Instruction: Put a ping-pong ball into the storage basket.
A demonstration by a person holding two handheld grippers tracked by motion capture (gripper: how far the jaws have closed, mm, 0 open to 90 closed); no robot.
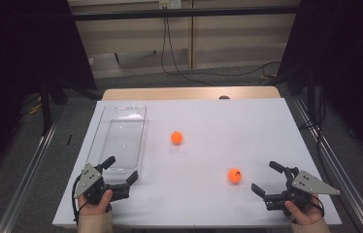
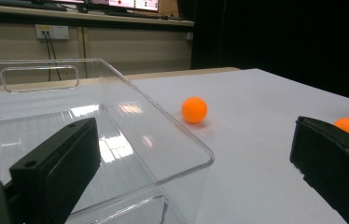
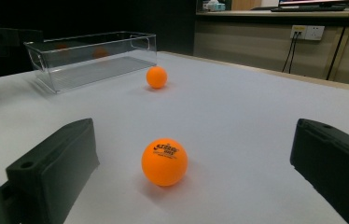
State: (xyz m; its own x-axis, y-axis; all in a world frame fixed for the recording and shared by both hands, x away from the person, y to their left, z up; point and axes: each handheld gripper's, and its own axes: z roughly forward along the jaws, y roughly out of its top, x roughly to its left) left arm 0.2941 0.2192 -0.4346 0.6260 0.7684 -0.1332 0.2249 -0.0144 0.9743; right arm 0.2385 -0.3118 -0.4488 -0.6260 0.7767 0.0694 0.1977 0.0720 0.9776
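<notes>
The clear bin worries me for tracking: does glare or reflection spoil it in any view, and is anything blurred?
Left gripper view: bright window-like glare patches on the clear bin floor, and the near black jaws look soft. Right gripper view: faint orange reflections in the bin wall; the near ball is sharp, print legible, soft shadow beneath. High view: even light, dark surroundings.

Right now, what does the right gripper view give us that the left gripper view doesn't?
Right gripper view alone: the black print on the near orange ball, which sits on the table between its own wide-open jaws, untouched, and the full outside of the clear plastic bin.

Left gripper view alone: the bin's inside up close, its corner wall between the open jaws, and a handle cutout.

Both: the far orange ball, the white table, wall sockets behind.
</notes>
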